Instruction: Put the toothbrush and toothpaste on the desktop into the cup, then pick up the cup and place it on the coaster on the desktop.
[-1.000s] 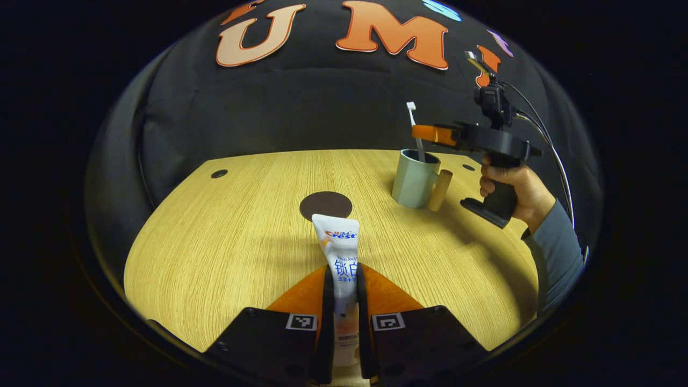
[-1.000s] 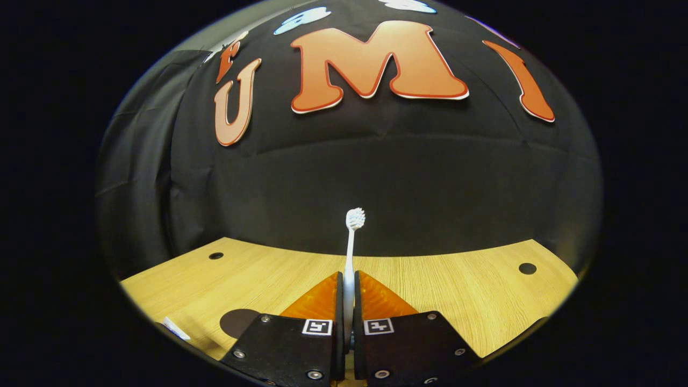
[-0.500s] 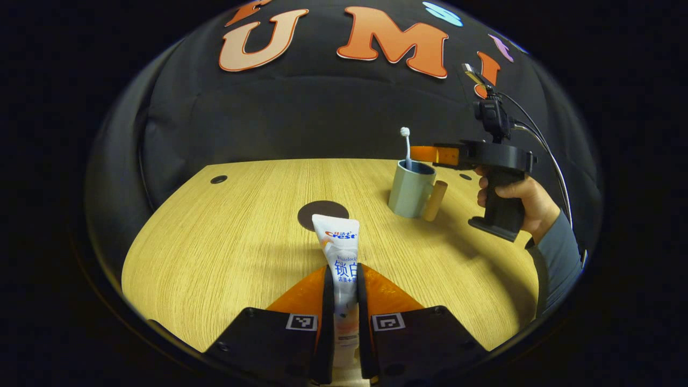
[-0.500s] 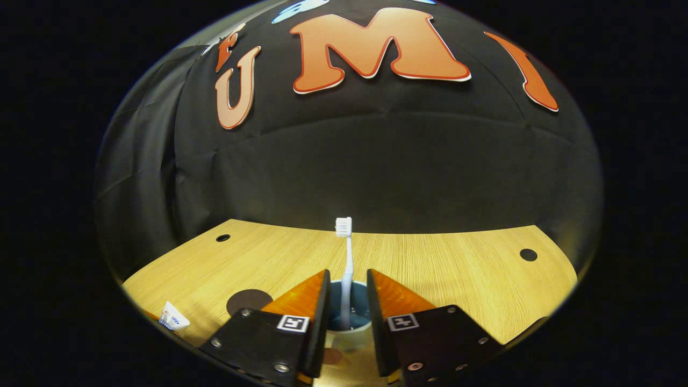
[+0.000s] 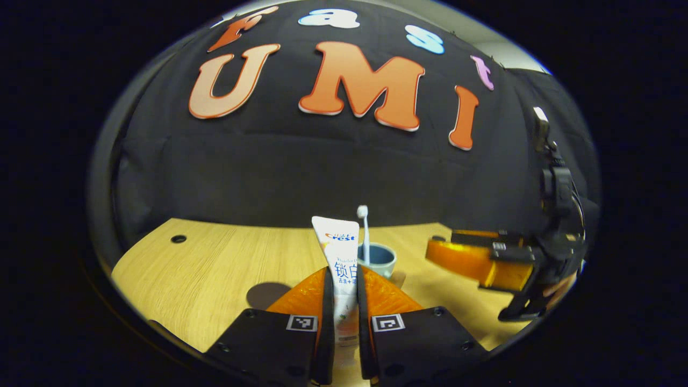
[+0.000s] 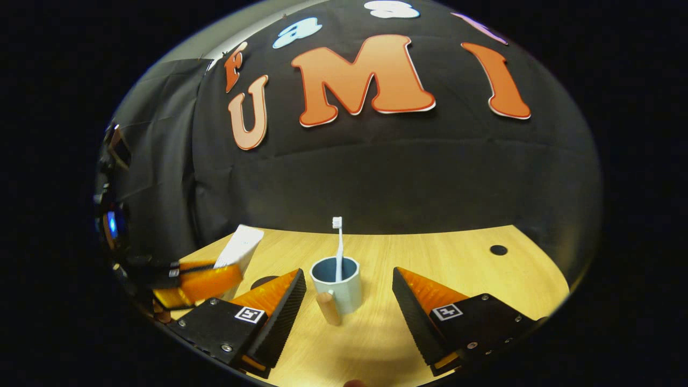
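From my feed, the only lettering sits on the toothpaste (image 5: 339, 252): a small logo near its top and larger blue characters beneath, neither of which I can make out with certainty. The square coded markers (image 5: 301, 322) on my left tool (image 5: 342, 271) carry no words.

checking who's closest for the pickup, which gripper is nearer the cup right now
Right. The right gripper sits just short of the cup, jaws wide open to either side of it. The left gripper, shut on the toothpaste, is farther back beside it.
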